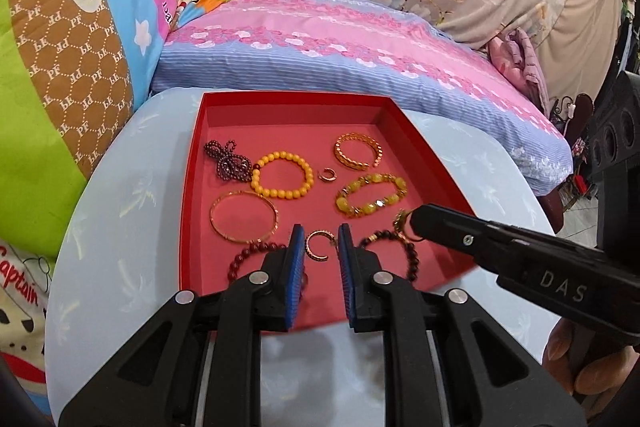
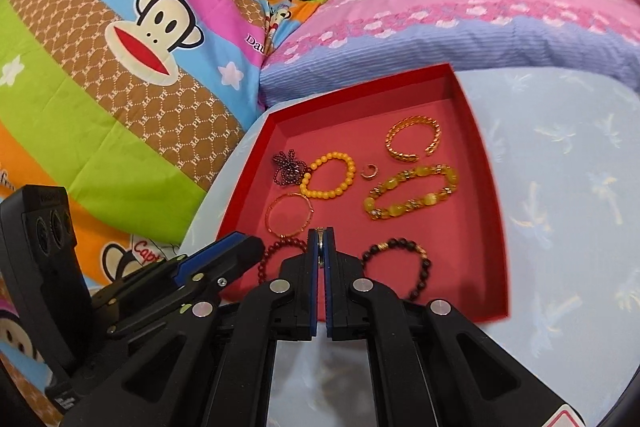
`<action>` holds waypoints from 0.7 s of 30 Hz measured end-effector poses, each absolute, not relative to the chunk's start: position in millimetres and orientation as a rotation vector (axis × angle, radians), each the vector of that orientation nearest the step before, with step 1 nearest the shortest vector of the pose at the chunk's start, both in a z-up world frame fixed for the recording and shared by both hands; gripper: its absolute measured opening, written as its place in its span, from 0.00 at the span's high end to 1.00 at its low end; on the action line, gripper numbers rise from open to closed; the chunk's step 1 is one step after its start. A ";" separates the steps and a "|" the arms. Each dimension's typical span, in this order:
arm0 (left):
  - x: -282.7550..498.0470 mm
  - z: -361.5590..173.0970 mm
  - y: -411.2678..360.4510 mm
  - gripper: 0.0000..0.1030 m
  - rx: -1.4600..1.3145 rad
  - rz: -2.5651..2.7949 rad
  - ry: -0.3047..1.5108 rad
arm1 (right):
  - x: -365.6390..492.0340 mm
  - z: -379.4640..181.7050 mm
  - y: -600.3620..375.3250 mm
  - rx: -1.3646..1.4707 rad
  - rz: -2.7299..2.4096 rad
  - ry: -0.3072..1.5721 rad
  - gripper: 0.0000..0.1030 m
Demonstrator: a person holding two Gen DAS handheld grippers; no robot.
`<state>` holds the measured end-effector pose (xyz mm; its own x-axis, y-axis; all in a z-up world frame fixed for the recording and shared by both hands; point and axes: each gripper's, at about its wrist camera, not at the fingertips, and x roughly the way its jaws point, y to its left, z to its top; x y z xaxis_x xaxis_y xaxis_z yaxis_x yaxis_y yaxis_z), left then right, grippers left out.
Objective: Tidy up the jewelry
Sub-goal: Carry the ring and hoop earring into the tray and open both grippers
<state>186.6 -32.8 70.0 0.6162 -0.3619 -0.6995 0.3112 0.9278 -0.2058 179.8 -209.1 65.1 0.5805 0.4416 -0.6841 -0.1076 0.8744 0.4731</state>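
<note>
Jewelry is spread inside a red tray on a pale blue table: a yellow bead bracelet near the centre, a gold chain cuff at two o'clock from it, and a thin gold bangle at seven o'clock. The left gripper is held slightly parted with nothing gripped, an open gold ring being seen on the tray floor between its tips. The right gripper is closed tight on a small gold ring, pinched at its tips above the tray's near edge.
</note>
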 end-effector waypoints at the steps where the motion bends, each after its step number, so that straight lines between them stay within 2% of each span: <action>1: 192.3 67.3 -31.8 0.84 -0.070 -0.384 0.823 | 187.0 59.6 -207.6 0.422 0.339 0.915 0.97; 12: 232.9 36.2 -33.5 0.84 -0.057 -0.361 0.895 | 231.5 17.3 -191.2 0.469 0.357 1.012 0.97; 16: 239.6 28.6 -32.0 0.83 -0.068 -0.354 0.915 | 231.2 16.0 -191.1 0.417 0.309 0.995 0.89; 18: 238.1 27.5 -32.7 0.83 -0.063 -0.348 0.907 | 228.4 16.3 -192.7 0.403 0.297 0.988 0.88; 20: 236.1 26.7 -33.8 0.73 -0.051 -0.338 0.900 | 225.9 16.8 -195.7 0.398 0.288 0.980 0.88; 21: 234.8 27.1 -34.1 0.72 -0.050 -0.339 0.894 | 223.9 17.6 -197.1 0.394 0.283 0.974 0.87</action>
<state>234.8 -34.1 27.1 0.5766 -0.3102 -0.7559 0.2689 0.9456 -0.1829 223.9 -197.1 17.6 0.5346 0.4037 -0.7425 -0.0567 0.8937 0.4450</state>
